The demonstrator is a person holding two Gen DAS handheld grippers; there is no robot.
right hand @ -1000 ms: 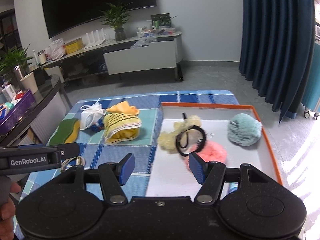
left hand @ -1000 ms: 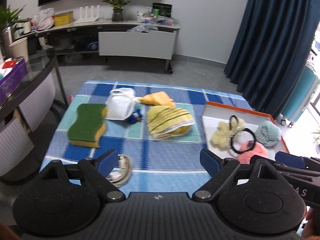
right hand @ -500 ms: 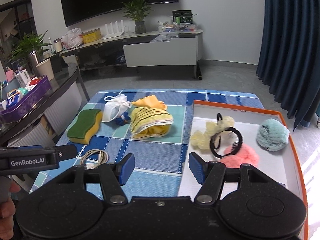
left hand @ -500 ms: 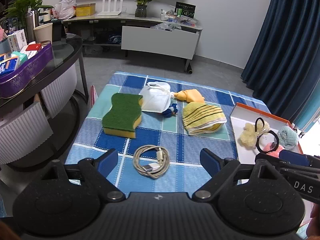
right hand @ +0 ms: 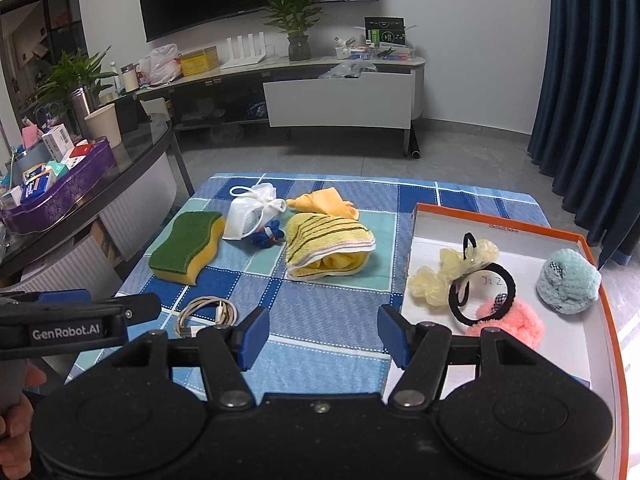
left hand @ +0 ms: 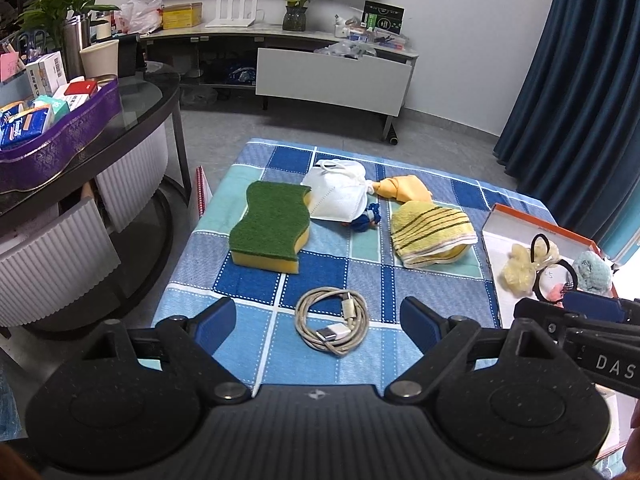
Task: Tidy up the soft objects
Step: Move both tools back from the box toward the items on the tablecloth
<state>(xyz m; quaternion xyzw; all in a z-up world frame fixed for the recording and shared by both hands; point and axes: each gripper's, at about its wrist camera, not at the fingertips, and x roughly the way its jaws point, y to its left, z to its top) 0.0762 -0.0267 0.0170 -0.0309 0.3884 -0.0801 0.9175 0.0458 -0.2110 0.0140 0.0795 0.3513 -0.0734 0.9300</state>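
We have pulled back from the orange-rimmed white tray (scrunchies inside); both grippers, left gripper and right gripper, gape empty, sponge next.

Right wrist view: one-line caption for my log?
Open right tongs over checked cloth; scrunchies in orange-rimmed tray, sponge left.
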